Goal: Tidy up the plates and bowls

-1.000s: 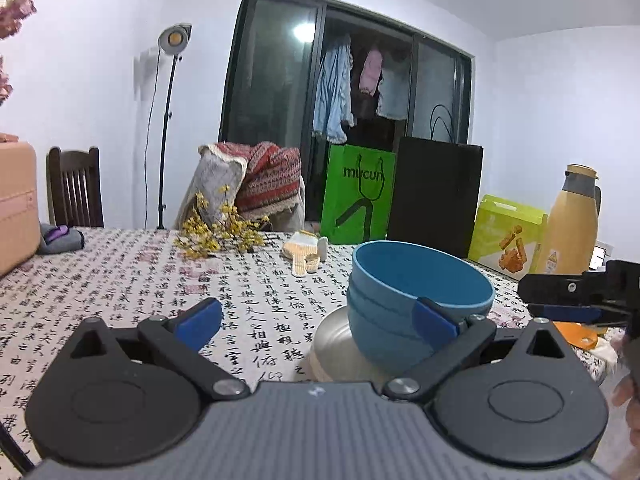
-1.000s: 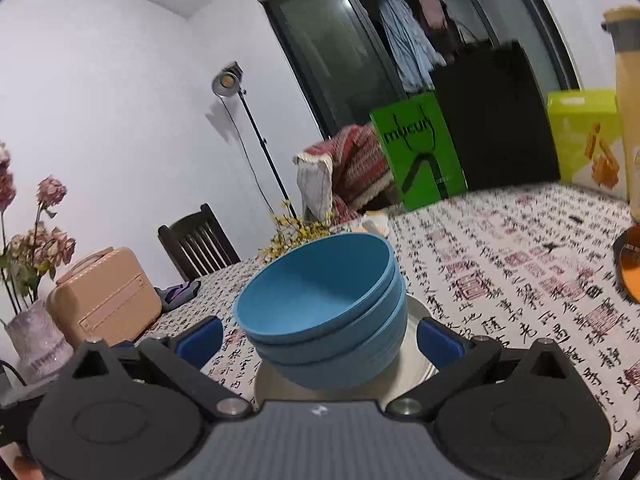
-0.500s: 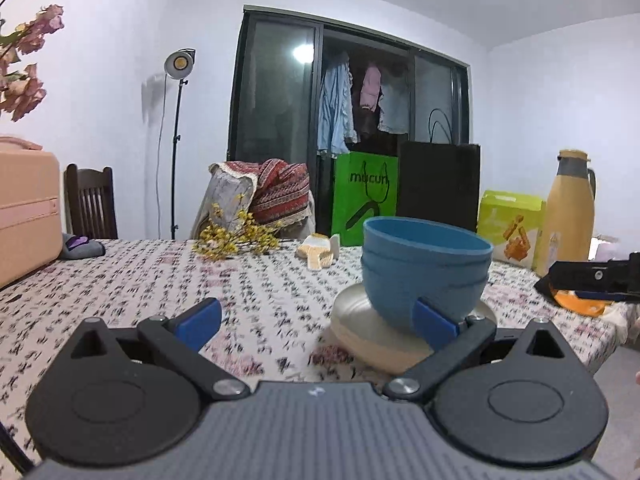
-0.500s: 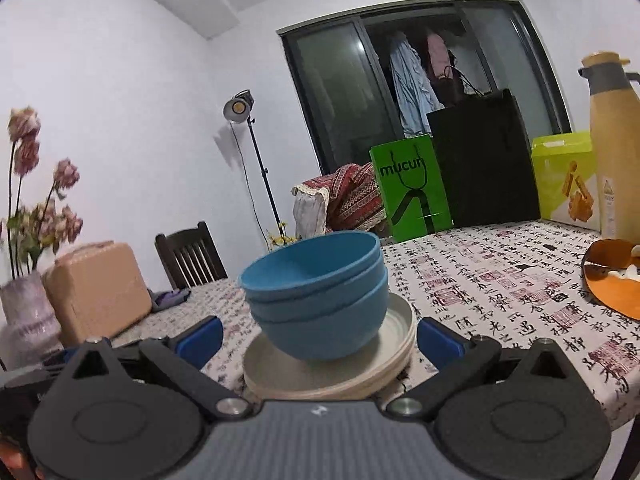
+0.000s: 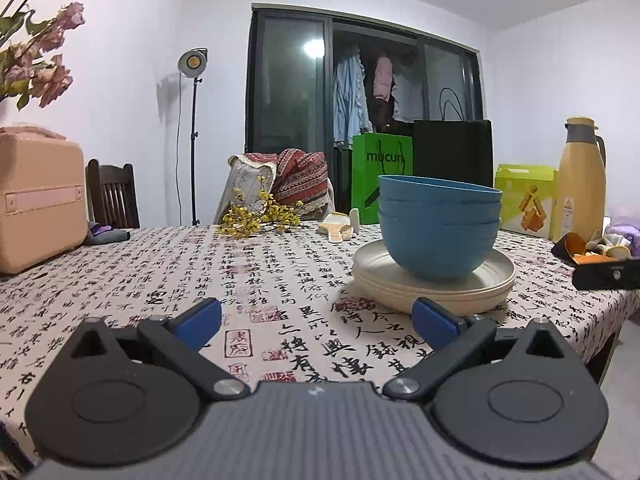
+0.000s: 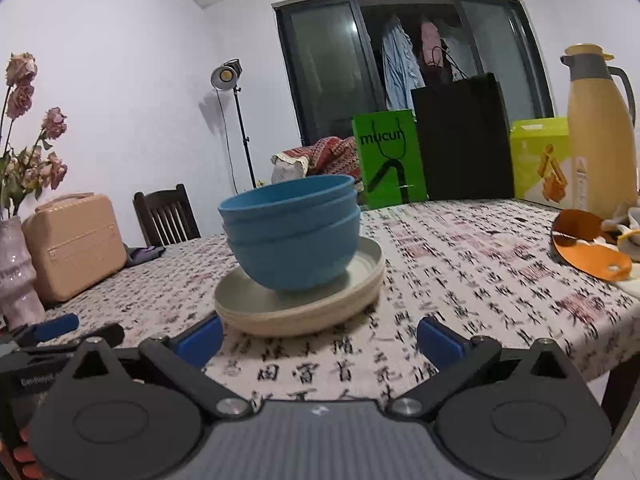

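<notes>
Where calligraphy tablecloth spreads: stacked blue bowls nested on cream plates, 1 o'clock off left gripper, 11 o'clock off right gripper. Both spread wide, gripping nothing, apart from stack.

I see blue bowls nested upright in one stack, three rims countable, matte finish. Stack sits slightly off centre on cream plates, themselves stacked flat; at least three plate edges visible. In right wrist view same bowls lean slightly; plates rest on table.
</notes>
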Demonstrator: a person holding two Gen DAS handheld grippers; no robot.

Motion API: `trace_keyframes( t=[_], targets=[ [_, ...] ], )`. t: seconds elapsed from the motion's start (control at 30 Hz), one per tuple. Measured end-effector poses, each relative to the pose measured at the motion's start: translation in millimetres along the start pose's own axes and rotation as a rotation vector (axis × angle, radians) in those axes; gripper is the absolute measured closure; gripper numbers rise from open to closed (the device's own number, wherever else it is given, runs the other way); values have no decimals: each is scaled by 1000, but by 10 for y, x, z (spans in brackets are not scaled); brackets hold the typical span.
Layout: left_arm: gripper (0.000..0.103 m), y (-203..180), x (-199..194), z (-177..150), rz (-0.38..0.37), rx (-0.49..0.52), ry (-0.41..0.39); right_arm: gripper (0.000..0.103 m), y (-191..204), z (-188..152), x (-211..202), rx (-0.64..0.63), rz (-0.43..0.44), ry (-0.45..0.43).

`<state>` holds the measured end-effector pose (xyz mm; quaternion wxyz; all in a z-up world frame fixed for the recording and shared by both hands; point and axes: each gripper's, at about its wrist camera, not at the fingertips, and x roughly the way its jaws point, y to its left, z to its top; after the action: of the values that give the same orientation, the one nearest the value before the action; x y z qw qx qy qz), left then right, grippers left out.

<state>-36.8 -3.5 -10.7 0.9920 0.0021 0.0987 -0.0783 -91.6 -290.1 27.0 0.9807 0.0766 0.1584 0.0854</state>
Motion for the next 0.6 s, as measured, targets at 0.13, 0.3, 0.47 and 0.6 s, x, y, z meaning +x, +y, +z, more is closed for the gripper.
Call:
trace_keyframes(
  t=[0.13,0.3,0.47,0.6],
  targets=[
    [0,7,-33,-11,-5,-3,-3,0,-27,-48,-32,9,-13,-1],
    [0,0,-50,-9,-17,1,-4,0,-38,-64,-58,14,-27,-6],
    [0,-3,-79,-13,-22,3,-14,0,-23,-61,-82,3,-24,-17],
    [0,-5,-97,-18,-21,6,-19,0,-11,-63,-75,-1,-24,-14]
  ],
)
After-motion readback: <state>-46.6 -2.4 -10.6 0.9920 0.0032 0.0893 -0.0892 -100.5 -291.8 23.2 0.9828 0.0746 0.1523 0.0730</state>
